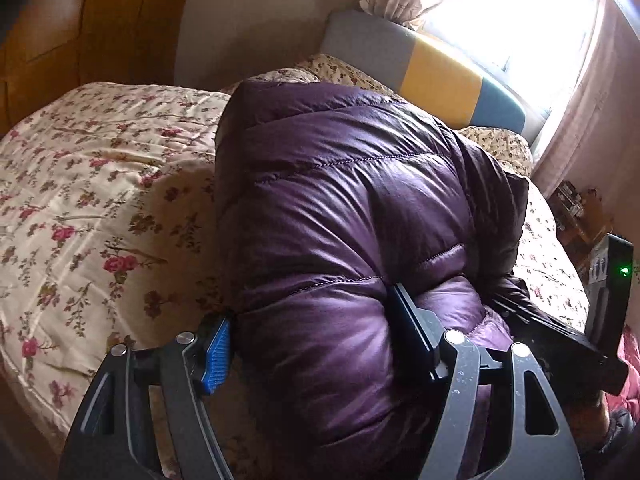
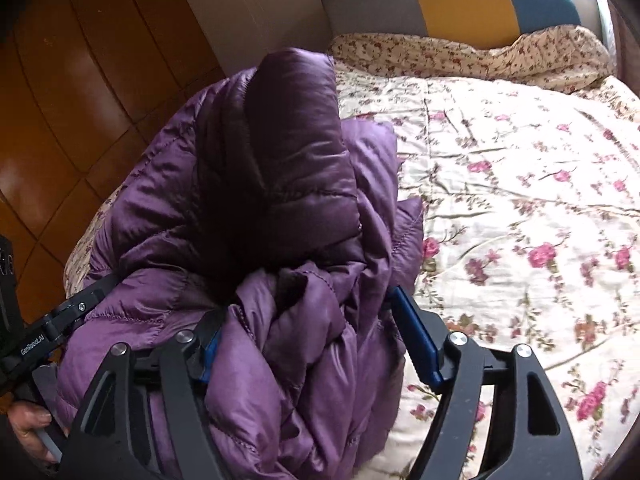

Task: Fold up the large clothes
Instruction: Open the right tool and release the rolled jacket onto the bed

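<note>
Jacket (image 1: 344, 216), one only, purple and quilted, is lying bunched on the bed (image 1: 100, 184). Its long axis is running from the near edge of the bed, where both tongs are, up toward the headboard (image 1: 432, 76). In the right wrist view its far end is standing up as a rounded, puffy fold pointing at the headboard, while the near end is crumpled into loose layers. In that view it is sitting toward the left side of the bed, close to the edge by the wooden floor (image 2: 80, 92).

Two tongs are in view. Left tongs (image 1: 316, 344) are standing wide, their two blue pads on either side of the jacket's near bulge; the padding is filling the gap and touching both pads, but whether they are pinching it I cannot tell. Right tongs (image 2: 308, 340) are also standing wide, with crumpled fabric between them. Their left pad is lying against the fabric, and their right pad is standing just beside it, so they are looking slack rather than clamped.

One hand (image 2: 28, 428) is showing at the lower left of the right wrist view, holding a grip. One floral pillow (image 2: 500, 56) is lying against the headboard.
</note>
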